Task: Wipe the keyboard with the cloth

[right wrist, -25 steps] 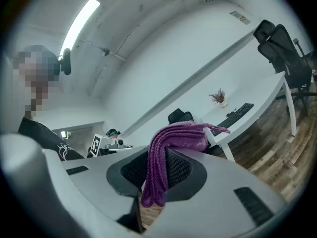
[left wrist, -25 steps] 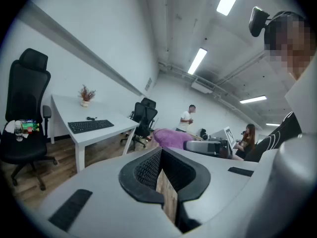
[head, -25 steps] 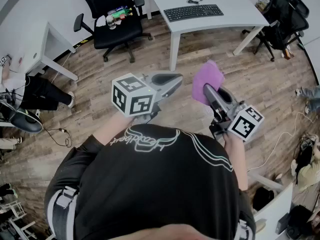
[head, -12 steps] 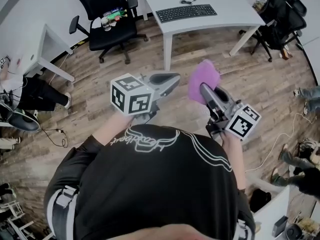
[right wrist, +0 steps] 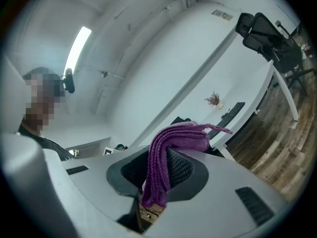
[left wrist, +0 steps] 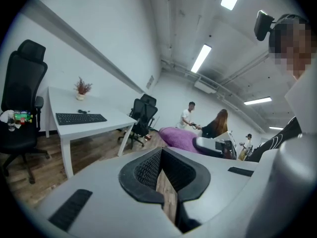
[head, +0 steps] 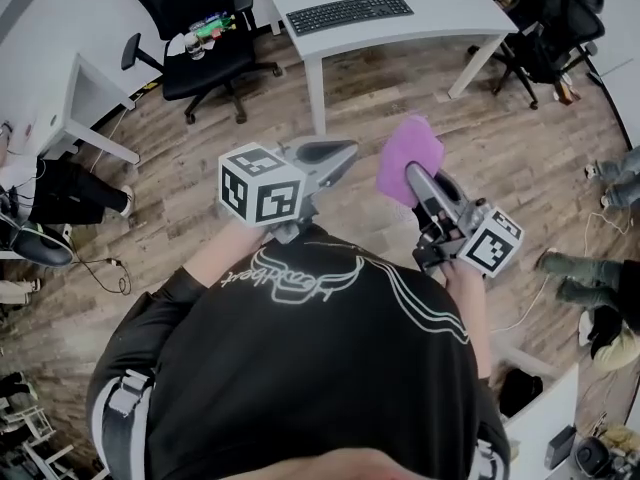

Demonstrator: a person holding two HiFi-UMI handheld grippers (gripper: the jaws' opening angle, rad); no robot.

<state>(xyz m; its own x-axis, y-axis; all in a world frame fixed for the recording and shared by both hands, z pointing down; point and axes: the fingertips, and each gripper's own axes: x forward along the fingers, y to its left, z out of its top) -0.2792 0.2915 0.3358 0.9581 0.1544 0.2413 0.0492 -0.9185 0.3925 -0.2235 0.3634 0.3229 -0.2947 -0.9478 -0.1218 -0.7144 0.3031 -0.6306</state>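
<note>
Gripping a purple cloth (head: 408,153), the right gripper (head: 413,175) sat in the middle right of the head view, its jaws clamped on the fabric. In the right gripper view the cloth rose from between the two dark jaw pads and folded over toward the right, with a loose end hanging down below them.

The left gripper (head: 343,152) sat just left of centre in the head view, level with the right one and a little apart from it. Its jaws were drawn together with only a thin slit between the pads, through which wooden floor (head: 180,168) showed; nothing was held in them.

The black keyboard (head: 350,12) lay flat on a white worktop (head: 445,13) at the top of the head view, well apart from both grippers and from the cloth. A black office chair (head: 195,30) with small items on its seat stood at the upper left, beside the worktop. Both grippers were held out in front of the person's dark shirt (head: 300,358), over the floor.
</note>
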